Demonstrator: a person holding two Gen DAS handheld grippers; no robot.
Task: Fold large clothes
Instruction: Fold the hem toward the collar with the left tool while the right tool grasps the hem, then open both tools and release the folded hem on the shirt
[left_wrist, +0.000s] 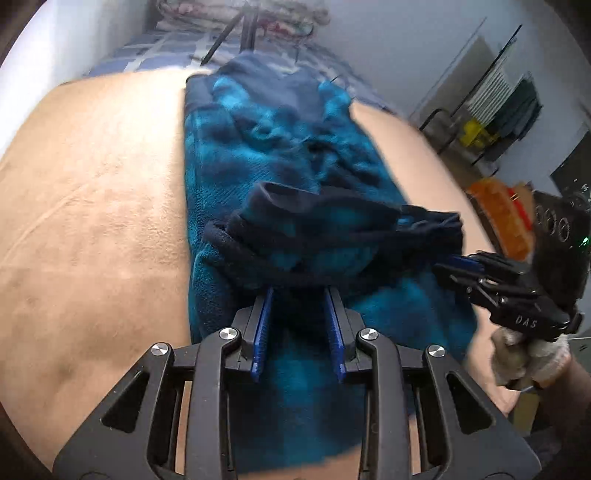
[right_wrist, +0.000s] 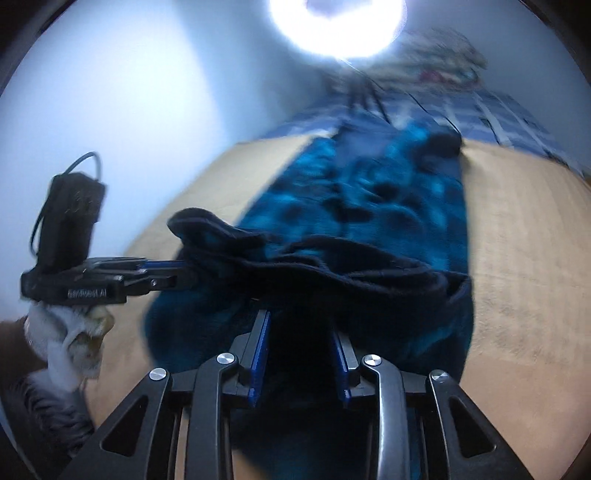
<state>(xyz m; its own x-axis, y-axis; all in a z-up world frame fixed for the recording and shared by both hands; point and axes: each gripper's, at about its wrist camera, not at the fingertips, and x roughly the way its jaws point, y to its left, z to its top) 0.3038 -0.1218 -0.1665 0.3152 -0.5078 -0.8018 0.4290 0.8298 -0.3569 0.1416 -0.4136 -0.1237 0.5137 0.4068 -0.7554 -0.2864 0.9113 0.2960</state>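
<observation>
Both grippers, left gripper (left_wrist: 299, 291) and right gripper (right_wrist: 299, 314), clamped on blue fleece garment's (left_wrist: 280, 155) hem.

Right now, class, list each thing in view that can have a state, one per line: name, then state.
blue fleece garment: lying lengthwise on the tan bed cover, near dark hem lifted
left gripper: shut on the hem
right gripper: shut on the hem
ring light: on

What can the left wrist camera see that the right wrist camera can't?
Only the left wrist view shows the yellow and orange things by the far wall, and the right tongs from the side. Only the right wrist view shows a bright lamp and the left tongs from the side. Both show the blue fleece garment on the tan cover, its dark hem gripped by both tongs.
</observation>
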